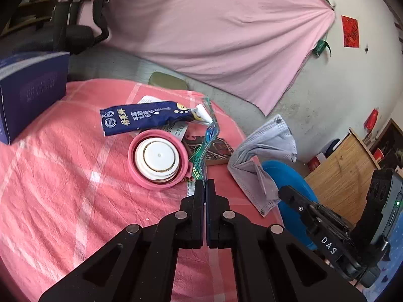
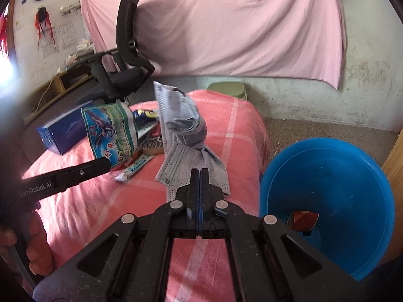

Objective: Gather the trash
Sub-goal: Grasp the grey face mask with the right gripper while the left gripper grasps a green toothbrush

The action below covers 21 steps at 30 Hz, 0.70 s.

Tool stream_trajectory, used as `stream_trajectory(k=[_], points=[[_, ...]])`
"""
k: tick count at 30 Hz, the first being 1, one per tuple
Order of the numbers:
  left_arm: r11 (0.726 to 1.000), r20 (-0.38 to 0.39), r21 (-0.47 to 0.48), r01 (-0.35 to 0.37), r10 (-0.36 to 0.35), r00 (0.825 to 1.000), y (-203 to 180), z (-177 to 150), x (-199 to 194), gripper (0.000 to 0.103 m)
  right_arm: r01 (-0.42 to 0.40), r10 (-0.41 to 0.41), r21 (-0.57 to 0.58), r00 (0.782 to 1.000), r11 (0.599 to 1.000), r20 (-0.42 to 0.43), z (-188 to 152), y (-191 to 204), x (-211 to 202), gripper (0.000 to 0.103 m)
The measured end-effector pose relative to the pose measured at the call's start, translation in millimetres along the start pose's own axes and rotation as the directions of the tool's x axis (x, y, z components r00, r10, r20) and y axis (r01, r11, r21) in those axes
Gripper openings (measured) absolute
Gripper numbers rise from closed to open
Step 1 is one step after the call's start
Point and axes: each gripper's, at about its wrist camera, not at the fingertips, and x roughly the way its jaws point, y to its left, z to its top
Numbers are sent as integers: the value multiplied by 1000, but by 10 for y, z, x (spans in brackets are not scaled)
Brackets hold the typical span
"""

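One red wrapper (image 2: 303,220) lies in the blue basin (image 2: 352,176); right gripper (image 2: 199,173) clamps a grey mask (image 2: 186,130), left gripper (image 1: 204,185) a green wrapper (image 1: 201,151).

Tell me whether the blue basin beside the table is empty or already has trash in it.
Not empty. In the right wrist view the blue basin already holds one small red-and-orange wrapper lying at its bottom; the rest of the inside looks bare.

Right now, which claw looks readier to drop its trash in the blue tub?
Right, probably. The right claw grips the grey mask beside the tub; the left claw, pinching a green wrapper, is farther off.
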Motion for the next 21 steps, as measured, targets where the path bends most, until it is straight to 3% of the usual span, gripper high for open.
stream_trajectory(k=[9,11,13,14,21], points=[[1000,-17,20,-18,19,1000,-25,-85,28,0,-11,10,23,1000,1000,28,-6,-57,-51,23],[1000,-24,8,-16,16,1000,-30,-105,64,0,-21,20,25,999,999,36,31,-66,-45,30],[1000,-31,-1,-14,14,999,-6,-114,86,0,-25,24,32,999,999,32,64,-91,-2,60],[1000,-36,-5,-14,13,999,9,-117,89,0,-27,26,38,999,999,28,71,-105,23,66],[1000,-53,-29,4,-5,999,118,-102,95,0,-55,59,64,996,996,-67,141,-152,298,67]])
